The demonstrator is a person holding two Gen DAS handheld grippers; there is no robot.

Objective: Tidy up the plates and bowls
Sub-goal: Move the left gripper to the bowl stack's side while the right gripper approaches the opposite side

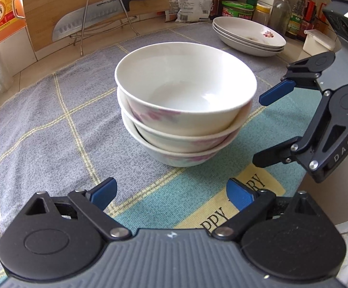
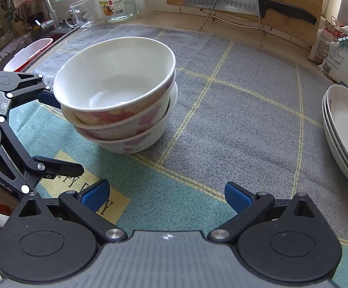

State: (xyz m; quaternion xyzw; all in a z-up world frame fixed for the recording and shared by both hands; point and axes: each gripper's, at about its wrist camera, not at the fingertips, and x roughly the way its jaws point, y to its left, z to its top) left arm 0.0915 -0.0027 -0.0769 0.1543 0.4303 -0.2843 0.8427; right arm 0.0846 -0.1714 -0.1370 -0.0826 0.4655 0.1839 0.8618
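Three white ceramic bowls with pink flowers [image 1: 185, 105] already sit nested at frame centre on the grey checked cloth [image 1: 42, 110] covering the table, and three white shallow plates [image 1: 248, 36] are stacked upper right. Both the left gripper [image 1: 171, 194] and the right gripper [image 2: 166, 195] hang open and empty, so little seems left beyond perhaps relocating the stacks.

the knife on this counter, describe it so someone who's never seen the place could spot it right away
Start at the wooden cutting board leaning on the wall behind the checked cloth. In front of it stands a wire rack, and the knife lies across it, steel blade dimpled, handle black. It is the only blade there; the bowls and plates are white.
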